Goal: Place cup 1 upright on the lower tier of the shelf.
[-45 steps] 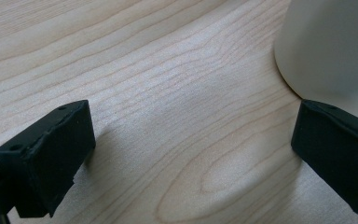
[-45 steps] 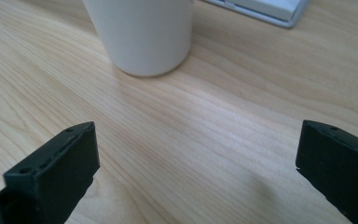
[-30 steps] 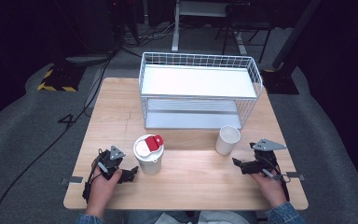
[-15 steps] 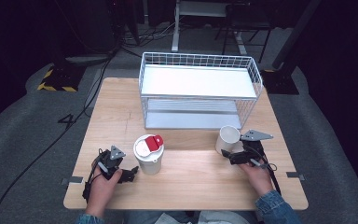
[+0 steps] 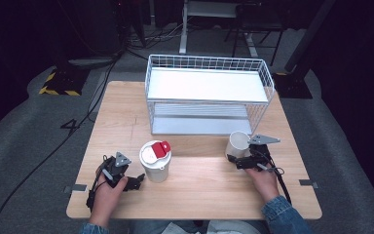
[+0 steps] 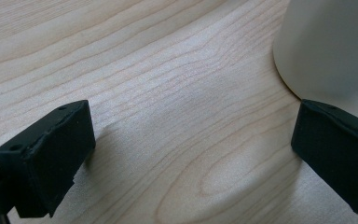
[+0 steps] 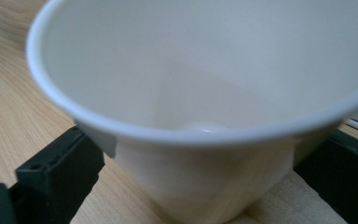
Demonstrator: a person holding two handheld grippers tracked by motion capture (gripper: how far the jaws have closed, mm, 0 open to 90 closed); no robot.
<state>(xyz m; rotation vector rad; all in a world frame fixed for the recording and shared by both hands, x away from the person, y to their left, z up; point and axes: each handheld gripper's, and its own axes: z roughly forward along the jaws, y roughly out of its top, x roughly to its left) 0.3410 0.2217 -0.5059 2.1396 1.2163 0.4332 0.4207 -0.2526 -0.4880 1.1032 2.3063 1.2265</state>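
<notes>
- A white wire rack (image 5: 209, 97) is standing at the far edge of the table (image 5: 121, 117), with two white shelves sitting one above the other.
- Grey tape tabs (image 5: 78, 187) are sticking out at the left and right edges, near the near corners.
- A black cable (image 5: 53, 156) is trailing over the grey floor beyond the left edge.
- A yellow-and-black striped block (image 5: 57, 83) is lying on the floor past the far left corner.

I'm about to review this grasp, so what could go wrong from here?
The open cup sits between the right tongs, whose jaws have just been closing; it looks thin-walled, so a hard squeeze could crush it or tip it. It stands close to the wire rack, so a lift might catch the rack. The left tongs rest open beside the lidded cup; a stray move could knock it over.
</notes>
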